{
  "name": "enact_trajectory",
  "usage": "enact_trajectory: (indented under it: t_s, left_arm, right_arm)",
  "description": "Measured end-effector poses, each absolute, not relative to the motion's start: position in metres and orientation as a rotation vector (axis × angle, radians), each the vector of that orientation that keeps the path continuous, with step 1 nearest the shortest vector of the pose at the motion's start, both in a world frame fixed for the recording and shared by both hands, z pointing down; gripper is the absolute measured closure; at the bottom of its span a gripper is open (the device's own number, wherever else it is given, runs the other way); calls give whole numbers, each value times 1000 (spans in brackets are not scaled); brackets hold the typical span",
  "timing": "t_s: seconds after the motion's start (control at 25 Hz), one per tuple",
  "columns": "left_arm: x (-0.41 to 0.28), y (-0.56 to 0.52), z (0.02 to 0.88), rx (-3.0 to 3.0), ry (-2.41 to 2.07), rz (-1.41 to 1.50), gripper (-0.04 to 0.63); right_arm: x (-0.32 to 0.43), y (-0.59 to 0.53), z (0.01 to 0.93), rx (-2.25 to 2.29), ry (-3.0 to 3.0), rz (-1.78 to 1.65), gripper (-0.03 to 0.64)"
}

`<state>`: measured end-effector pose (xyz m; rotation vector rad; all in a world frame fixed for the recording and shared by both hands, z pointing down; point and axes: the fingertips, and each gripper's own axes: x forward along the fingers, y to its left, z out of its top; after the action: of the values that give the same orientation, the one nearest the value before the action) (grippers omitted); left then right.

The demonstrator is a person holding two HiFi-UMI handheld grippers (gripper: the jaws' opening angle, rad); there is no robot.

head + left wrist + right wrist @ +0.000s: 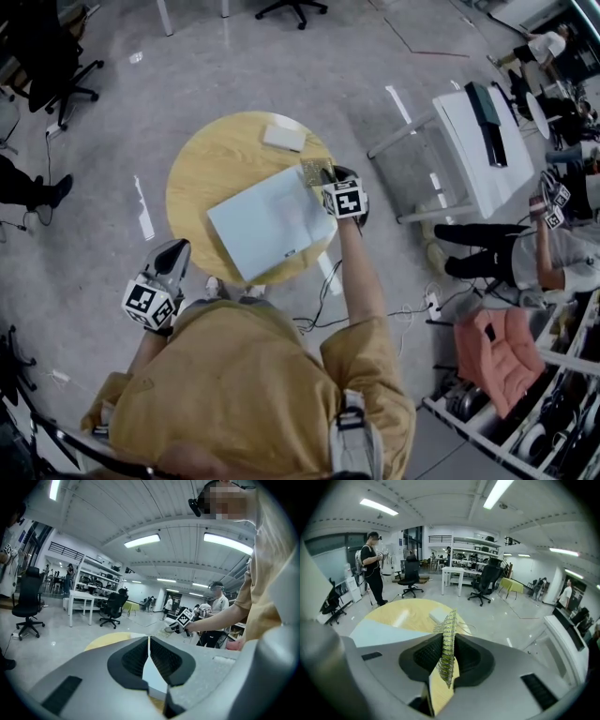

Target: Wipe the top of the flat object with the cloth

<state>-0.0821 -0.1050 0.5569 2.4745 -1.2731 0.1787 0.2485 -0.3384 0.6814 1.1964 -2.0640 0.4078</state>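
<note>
A flat pale-blue board (270,223) lies on the round wooden table (211,164), reaching toward its near edge. My right gripper (327,177) hovers at the board's far right corner, shut on a yellow-green mesh cloth (313,172). In the right gripper view the cloth (448,641) stands pinched edge-on between the jaws, with the board (377,633) below to the left. My left gripper (175,249) hangs off the table's near left edge, shut and holding nothing. In the left gripper view its jaws meet (149,645), and the board (153,678) shows through the slit.
A small white block (284,137) rests at the table's far edge. A white desk (478,150) stands to the right, beside a seated person (525,253) and a pink chair (502,352). Cables (328,309) trail on the floor. Office chairs (56,75) stand far left.
</note>
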Motion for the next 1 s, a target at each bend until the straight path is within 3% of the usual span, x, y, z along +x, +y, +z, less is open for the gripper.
enact_trajectory:
  t_s: [0.28, 0.64, 1.0]
  left_arm:
    - [-79, -112, 553, 2512, -1228, 153, 580]
    - [-87, -107, 550, 2527, -1195, 126, 580]
    - [-88, -100, 552, 2539, -1151, 127, 580]
  right_arm:
    - [226, -305, 634, 1162, -2129, 229, 554]
    - [119, -157, 631, 729, -2392, 677, 554]
    - [77, -94, 664, 612, -2383, 861, 554]
